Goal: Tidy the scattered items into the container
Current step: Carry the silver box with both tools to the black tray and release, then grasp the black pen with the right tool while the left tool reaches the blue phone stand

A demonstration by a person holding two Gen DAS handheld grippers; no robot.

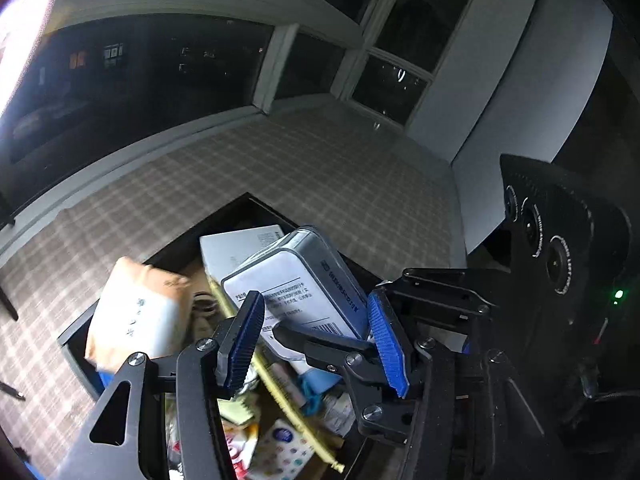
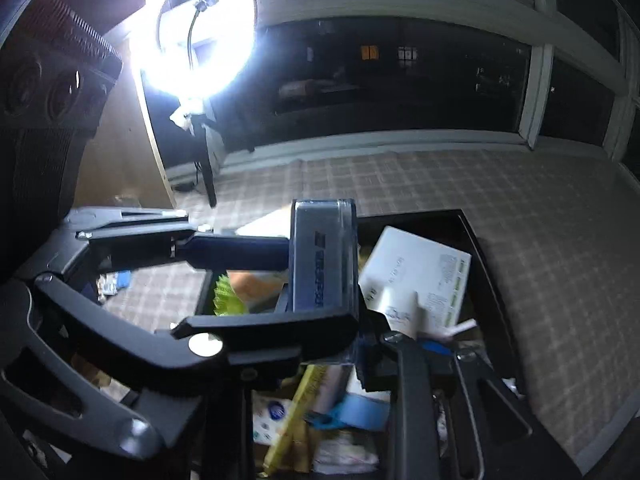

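A dark open box (image 1: 256, 206) on the plaid surface holds several items. In the left wrist view my left gripper (image 1: 316, 340) is open above the box, empty. A grey tin (image 1: 304, 280) hangs just beyond its fingers, held by the right gripper's dark fingers. A tan tissue pack (image 1: 136, 312) is blurred at the box's left side. In the right wrist view my right gripper (image 2: 320, 272) is shut on the grey tin (image 2: 320, 256), holding it above the box (image 2: 480, 248). A white carton (image 2: 420, 276) lies inside.
A bright ring light (image 2: 204, 28) on a stand is at the back left. Dark windows run along the back. Plaid surface (image 2: 540, 240) surrounds the box. A yellow strip (image 1: 280, 384), a blue object (image 2: 360, 408) and small packets fill the box.
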